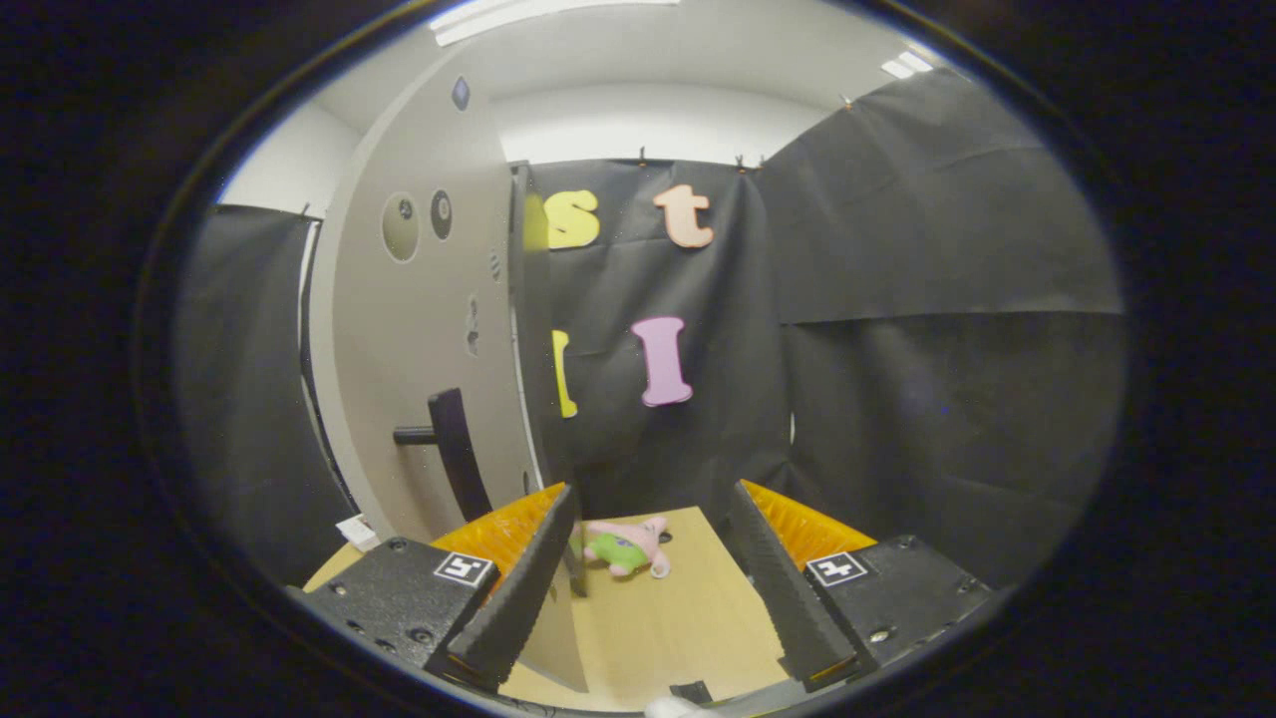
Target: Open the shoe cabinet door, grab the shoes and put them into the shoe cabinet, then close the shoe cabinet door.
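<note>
The shoe cabinet's grey door (419,329) stands to the left of my fingers, swung out with its edge towards me. A black bar handle (454,449) sticks out from its lower part. My gripper (653,519) is open, its black fingers (523,588) spread wide with nothing between them. Its left finger is close beside the door's lower edge, to the right of the handle. On the wooden tabletop (678,618) just beyond the fingertips lies a small pink and green plush toy (628,546). I see no shoes.
Black cloth walls (947,349) close the booth behind and to the right. A small white tag (357,531) lies on the table by the door's foot. A dark small object (690,690) lies on the table near the gripper's base.
</note>
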### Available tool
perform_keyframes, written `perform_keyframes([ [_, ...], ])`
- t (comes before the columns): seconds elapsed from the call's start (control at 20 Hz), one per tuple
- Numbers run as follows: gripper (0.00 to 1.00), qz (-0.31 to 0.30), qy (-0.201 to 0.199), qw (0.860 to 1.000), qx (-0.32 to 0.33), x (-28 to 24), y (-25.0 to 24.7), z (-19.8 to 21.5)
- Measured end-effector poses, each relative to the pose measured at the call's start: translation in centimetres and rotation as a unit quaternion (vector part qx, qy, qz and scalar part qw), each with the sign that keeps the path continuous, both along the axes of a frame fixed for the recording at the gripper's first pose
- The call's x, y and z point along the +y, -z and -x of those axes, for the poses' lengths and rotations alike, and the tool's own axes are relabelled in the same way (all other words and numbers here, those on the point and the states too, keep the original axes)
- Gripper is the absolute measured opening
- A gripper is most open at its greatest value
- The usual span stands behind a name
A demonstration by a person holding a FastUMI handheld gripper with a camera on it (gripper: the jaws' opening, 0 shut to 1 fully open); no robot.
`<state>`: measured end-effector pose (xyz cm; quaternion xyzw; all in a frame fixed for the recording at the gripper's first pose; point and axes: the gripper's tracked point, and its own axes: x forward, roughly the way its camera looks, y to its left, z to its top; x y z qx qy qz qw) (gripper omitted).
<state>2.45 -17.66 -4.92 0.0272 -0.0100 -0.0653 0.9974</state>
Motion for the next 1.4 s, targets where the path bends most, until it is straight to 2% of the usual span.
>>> perform_keyframes([
  [0.05,0.99,0.013,-0.018,1.0,0.005,0.7,0.0,-0.5],
  [0.15,0.98,0.037,-0.028,0.999,0.003,0.8,-0.4,-0.5],
  [0.3,0.97,0.018,-0.072,0.997,0.028,2.5,0.7,-1.1],
  [0.45,0.94,0.034,-0.1,0.994,0.031,4.3,-0.1,-1.3],
  [0.8,0.94,0.038,-0.154,0.987,0.03,14.3,0.8,-2.2],
  [0.9,0.94,0.036,-0.16,0.986,0.026,17.9,1.1,-2.9],
  [1.05,0.96,0.069,-0.165,0.984,0.027,22.4,2.1,-3.3],
  [1.15,1.0,0.065,-0.162,0.984,0.029,24.1,2.5,-2.8],
  [1.4,1.0,0.033,-0.138,0.989,0.038,27.0,2.0,-0.9],
])
